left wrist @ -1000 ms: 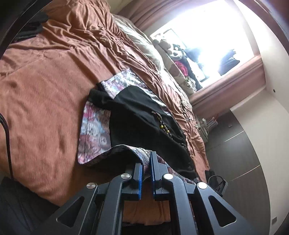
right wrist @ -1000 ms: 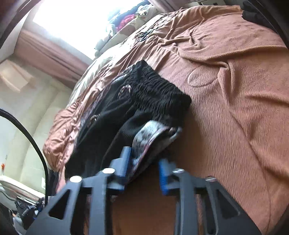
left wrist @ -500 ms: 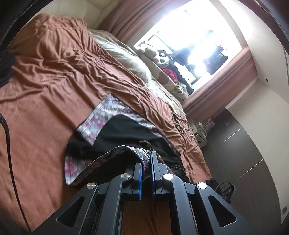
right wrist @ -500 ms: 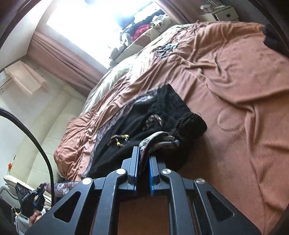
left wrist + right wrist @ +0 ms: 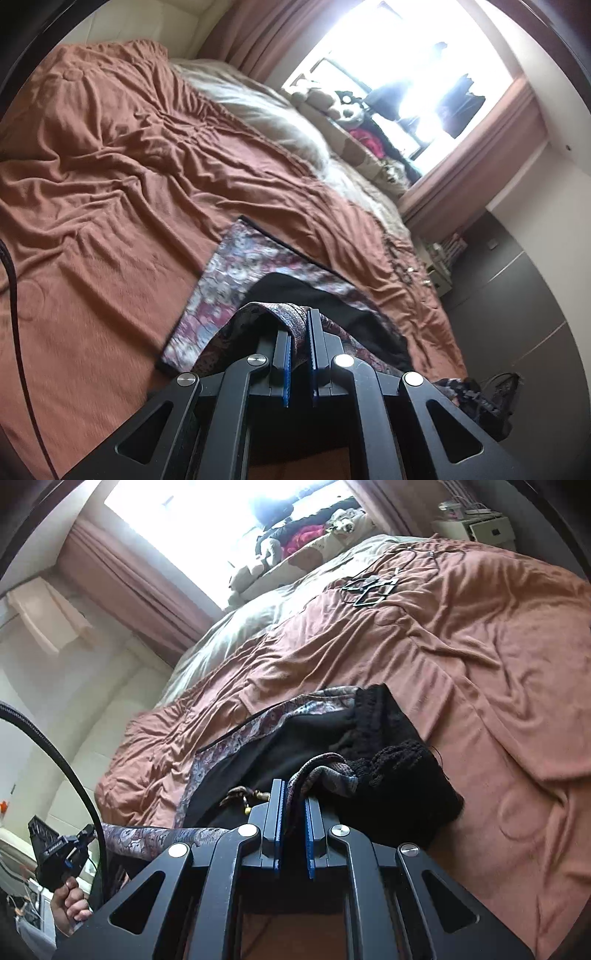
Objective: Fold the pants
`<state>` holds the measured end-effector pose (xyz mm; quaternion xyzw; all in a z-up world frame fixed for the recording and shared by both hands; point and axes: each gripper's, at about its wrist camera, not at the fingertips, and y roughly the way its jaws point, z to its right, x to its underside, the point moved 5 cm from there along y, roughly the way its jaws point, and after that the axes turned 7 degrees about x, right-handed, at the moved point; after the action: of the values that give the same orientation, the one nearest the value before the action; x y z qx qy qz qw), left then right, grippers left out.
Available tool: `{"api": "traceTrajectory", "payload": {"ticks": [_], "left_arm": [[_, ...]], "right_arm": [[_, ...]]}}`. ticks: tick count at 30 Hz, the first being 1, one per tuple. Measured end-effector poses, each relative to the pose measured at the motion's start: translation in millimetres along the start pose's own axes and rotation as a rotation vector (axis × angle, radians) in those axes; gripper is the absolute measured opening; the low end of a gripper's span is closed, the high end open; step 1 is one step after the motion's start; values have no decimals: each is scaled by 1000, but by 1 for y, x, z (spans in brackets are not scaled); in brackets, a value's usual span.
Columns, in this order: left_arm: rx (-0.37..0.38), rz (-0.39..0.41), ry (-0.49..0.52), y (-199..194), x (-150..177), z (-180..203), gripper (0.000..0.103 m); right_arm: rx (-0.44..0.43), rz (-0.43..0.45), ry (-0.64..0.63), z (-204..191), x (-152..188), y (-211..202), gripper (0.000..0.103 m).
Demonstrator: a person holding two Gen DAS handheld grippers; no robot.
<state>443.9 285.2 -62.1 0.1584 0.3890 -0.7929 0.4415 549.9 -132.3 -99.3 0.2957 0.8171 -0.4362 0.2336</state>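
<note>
Each claw, left claw (image 5: 300,345) and right claw (image 5: 293,818), is clenched on a patterned edge of the pants (image 5: 295,734) draped limp on the bed (image 5: 480,646), soft, light cloth best held by its hems.

Pants (image 5: 236,280) partly behind tool (image 5: 299,354)

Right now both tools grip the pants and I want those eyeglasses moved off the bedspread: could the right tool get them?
Probably not yet: the right tool is shut on the pants, and the eyeglasses lie far up the bedspread.
</note>
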Motion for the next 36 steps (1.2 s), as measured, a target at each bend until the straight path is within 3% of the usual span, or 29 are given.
{"api": "traceTrajectory", "payload": {"ticks": [16,18,19,20,22,26,30,36], "left_arm": [[-135,-138,66,114,-53,-58,11],[-168,-172,98,130,-54,-63,19],[-186,-181,106,134,-54,-66,39],[-216,-185,118,136,-54,-70,64],[-258,-165,156,135,-54,-75,75],[-298,-205,221,138,-55,-84,75],[-345,-293,344,151,-45,-88,75],[-340,-400,484,169,-23,-90,75]], "right_arm": [[161,-29,-104,-42,-50,105,8],[191,-53,-106,-42,-51,118,16],[198,-65,-112,-44,-51,121,31],[199,-73,-116,-45,-52,122,56],[182,-51,-116,-49,-54,114,77],[172,-25,-180,-53,-56,98,77],[236,-40,-238,-42,-55,98,77],[332,-76,-323,-36,-57,96,77]]}}
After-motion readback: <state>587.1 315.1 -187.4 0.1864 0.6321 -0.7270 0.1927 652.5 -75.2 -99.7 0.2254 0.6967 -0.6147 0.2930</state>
